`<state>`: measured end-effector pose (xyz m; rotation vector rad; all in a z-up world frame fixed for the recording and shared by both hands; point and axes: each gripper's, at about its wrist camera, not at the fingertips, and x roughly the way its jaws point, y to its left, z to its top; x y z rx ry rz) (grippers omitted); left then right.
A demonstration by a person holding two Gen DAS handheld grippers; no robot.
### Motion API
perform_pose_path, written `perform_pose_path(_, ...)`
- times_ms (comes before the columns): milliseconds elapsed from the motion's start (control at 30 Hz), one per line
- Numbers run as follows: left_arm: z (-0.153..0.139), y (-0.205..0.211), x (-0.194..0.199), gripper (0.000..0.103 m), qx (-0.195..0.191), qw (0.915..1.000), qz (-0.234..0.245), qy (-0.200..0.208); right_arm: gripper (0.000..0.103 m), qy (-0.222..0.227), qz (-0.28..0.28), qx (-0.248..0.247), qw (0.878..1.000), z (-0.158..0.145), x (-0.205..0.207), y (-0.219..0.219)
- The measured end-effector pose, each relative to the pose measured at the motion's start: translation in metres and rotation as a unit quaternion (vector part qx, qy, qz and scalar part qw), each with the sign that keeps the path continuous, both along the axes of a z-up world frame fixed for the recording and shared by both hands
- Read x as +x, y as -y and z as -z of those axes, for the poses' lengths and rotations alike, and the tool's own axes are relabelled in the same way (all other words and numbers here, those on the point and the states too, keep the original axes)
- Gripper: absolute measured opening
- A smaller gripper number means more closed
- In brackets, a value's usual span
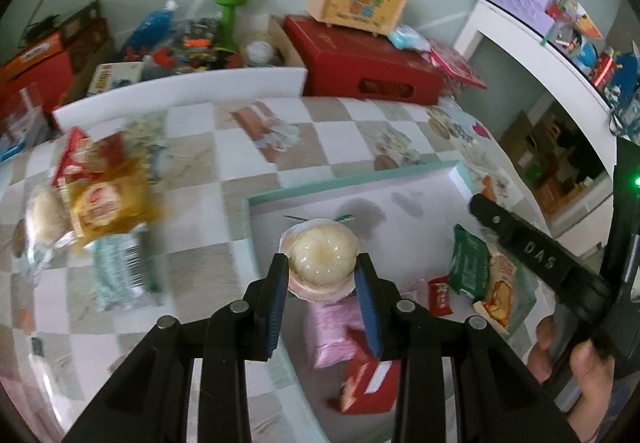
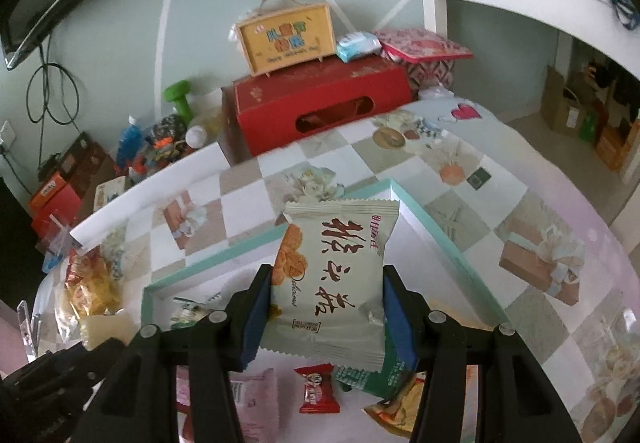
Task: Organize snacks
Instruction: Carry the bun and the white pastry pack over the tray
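My left gripper is shut on a round pale jelly cup, held above a shallow white tray with a teal rim. My right gripper is shut on a cream cookie packet with red lettering, also over the tray. In the tray lie a pink packet, a red box, a small red candy, a green packet and a cookie packet. The right gripper's black body and a hand show at the right of the left wrist view.
A heap of loose snacks lies on the checkered tablecloth left of the tray. Behind the table stand a red box, a yellow lunch case, a green dumbbell and cluttered boxes. A white shelf is at the right.
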<state>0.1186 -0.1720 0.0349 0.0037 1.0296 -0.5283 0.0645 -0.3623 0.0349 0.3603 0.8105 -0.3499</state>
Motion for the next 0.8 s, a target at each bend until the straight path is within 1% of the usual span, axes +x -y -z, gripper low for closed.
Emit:
perform_pose_path(300, 0.016, 0.055, 0.006, 0.035, 0.013, 0.9987, 0.048, -0.012, 0.056, -0.015, 0.006, 0.018, 1.000, 0.013, 0.002, 0.009)
perform_pose_path(433, 0.023, 0.069, 0.005, 0.036, 0.017, 0.9980, 0.058, -0.017, 0.056, -0.023, 0.009, 0.026, 0.999, 0.017, 0.002, 0.013)
perform_pose_path(567, 0.027, 0.067, 0.005, 0.038, 0.011, 0.9984, 0.050, -0.025, 0.056, -0.033, 0.010, 0.032, 0.999, 0.022, 0.004, 0.015)
perform_pose_path(633, 0.026, 0.064, 0.006, 0.045, 0.012, 0.9986, 0.045, -0.024, 0.056, -0.037, 0.011, 0.036, 0.999, 0.024, 0.004, 0.015)
perform_pose_path(767, 0.021, 0.056, 0.006, 0.046, 0.008, 0.9991, 0.036, -0.022, 0.058, -0.045, 0.007, 0.036, 0.998, 0.025, 0.006, 0.013)
perform_pose_path(800, 0.019, 0.054, 0.007, 0.048, 0.007, 0.9992, 0.033, -0.021, 0.058, -0.044, 0.006, 0.034, 0.998, 0.025, 0.006, 0.012)
